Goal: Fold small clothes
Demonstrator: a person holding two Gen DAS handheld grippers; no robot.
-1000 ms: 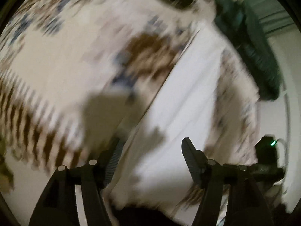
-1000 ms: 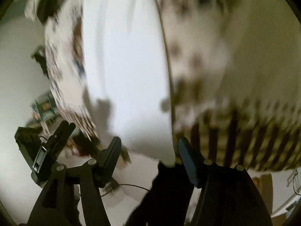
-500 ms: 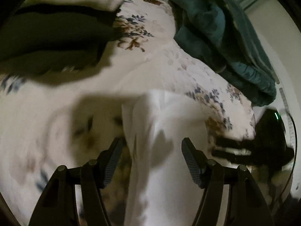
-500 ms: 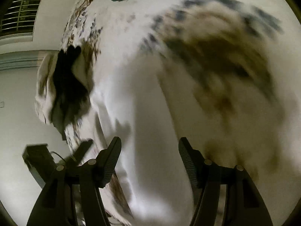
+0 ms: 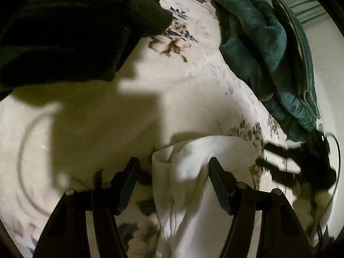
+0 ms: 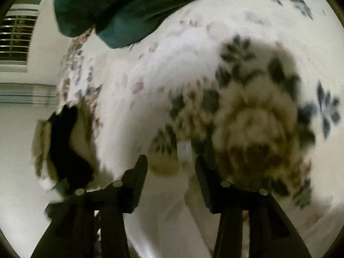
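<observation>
The white cloth (image 5: 185,185) lies on the flowered bedspread (image 5: 193,86), running lengthwise away between the spread jaws of the left gripper (image 5: 174,182), while the right gripper (image 6: 172,182), beside it, is closing around its edge without pressing yet.

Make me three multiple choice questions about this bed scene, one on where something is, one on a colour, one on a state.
1. Where does the white garment lie in the left wrist view?
A. between the left gripper fingers
B. on the teal bedding
C. on the floor

2. What colour is the bundled bedding at the far side?
A. red
B. teal
C. yellow

3. How is the white garment?
A. neatly folded flat
B. rumpled
C. on a hanger

A: the cloth lies between the two fingers.
B: the pile is teal against the floral bedspread.
B: its folds are loose and uneven.
</observation>
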